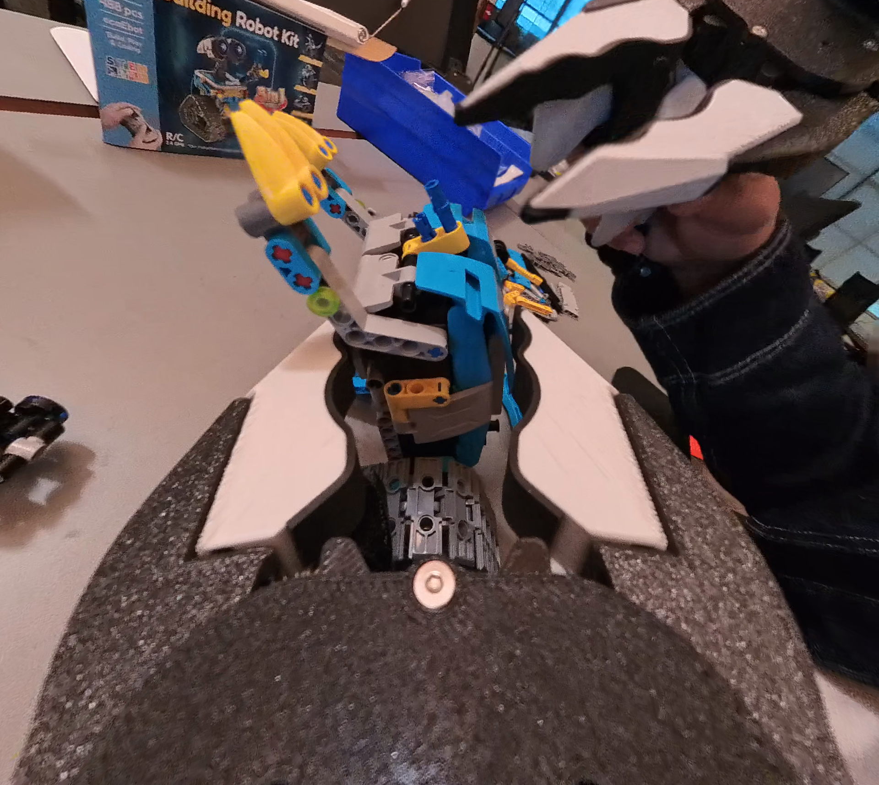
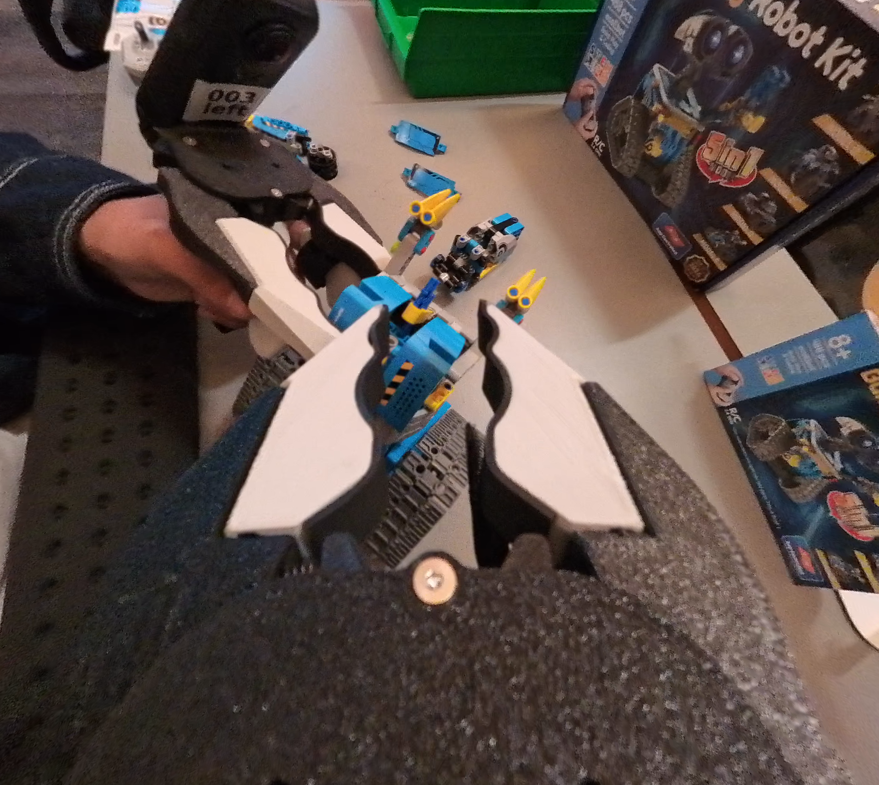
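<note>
While the blue toy robot (image 1: 447, 334) stands on a grey table (image 1: 142, 286), the left gripper (image 1: 428, 353) brackets its body, one white finger (image 1: 285, 438) at 9 o'clock of it and the other at 3 o'clock. Jaws partly closed around the model; whether the pads actually press the plastic, I cannot tell from either view. Grey tread links (image 1: 437, 519) sit low between the fingers, close to the gripper's base.

Raised arm of the model at 11 o'clock: yellow claw (image 1: 280, 162) on a grey beam with blue and red connectors. Two blue pins stick up from a yellow bracket at the model's top.

Right gripper (image 2: 430, 324): wide apart, holding nothing, fingers straddling the same model from above; left finger (image 2: 314, 424) just beside the blue housing, right one clear of it. In the left wrist view this gripper (image 1: 499, 162) hangs at 1 o'clock, above the model.

Surroundings:
- kit box (image 1: 200, 67), upright, 11 o'clock, left wrist view
- blue bin (image 1: 418, 129), 12 o'clock, behind the model
- green bin (image 2: 480, 5), 12 o'clock, right wrist view
- loose blue panels (image 2: 418, 139), a small dark sub-assembly (image 2: 475, 253) and separate yellow claws (image 2: 523, 291) on the table beyond the model
- second, smaller box (image 2: 808, 443), 3 o'clock
</note>
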The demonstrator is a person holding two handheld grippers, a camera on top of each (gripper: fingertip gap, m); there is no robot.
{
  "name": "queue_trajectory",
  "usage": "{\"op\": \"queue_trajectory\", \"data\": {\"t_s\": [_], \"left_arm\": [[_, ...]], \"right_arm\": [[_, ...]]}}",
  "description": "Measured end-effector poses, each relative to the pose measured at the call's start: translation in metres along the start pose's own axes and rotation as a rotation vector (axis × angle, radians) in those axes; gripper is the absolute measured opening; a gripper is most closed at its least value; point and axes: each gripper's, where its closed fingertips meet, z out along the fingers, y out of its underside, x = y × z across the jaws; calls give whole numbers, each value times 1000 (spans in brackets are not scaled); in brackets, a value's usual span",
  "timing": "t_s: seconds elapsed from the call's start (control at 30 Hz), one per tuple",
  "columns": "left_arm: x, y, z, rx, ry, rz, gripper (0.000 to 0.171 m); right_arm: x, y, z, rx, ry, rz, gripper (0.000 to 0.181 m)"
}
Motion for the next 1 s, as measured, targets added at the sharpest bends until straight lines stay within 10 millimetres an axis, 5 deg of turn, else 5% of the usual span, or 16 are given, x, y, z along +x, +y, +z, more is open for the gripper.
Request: {"op": "queue_trajectory", "data": {"t_s": [0.37, 0.6, 0.87, 1.0], "left_arm": [[4, 8, 4, -10, 78, -120, 68], [-1, 10, 6, -9, 84, -163, 77], [-9, 2, -9, 18, 105, -115, 84], [-19, -12, -25, 68, 78, -57, 81]], "right_arm": [[2, 10, 29, -60, 19, -177, 16], [10, 12, 45, -102, -111, 6, 12], [16, 24, 46, -245, -172, 110, 8], [22, 9, 35, -100, -140, 83, 23]]}}
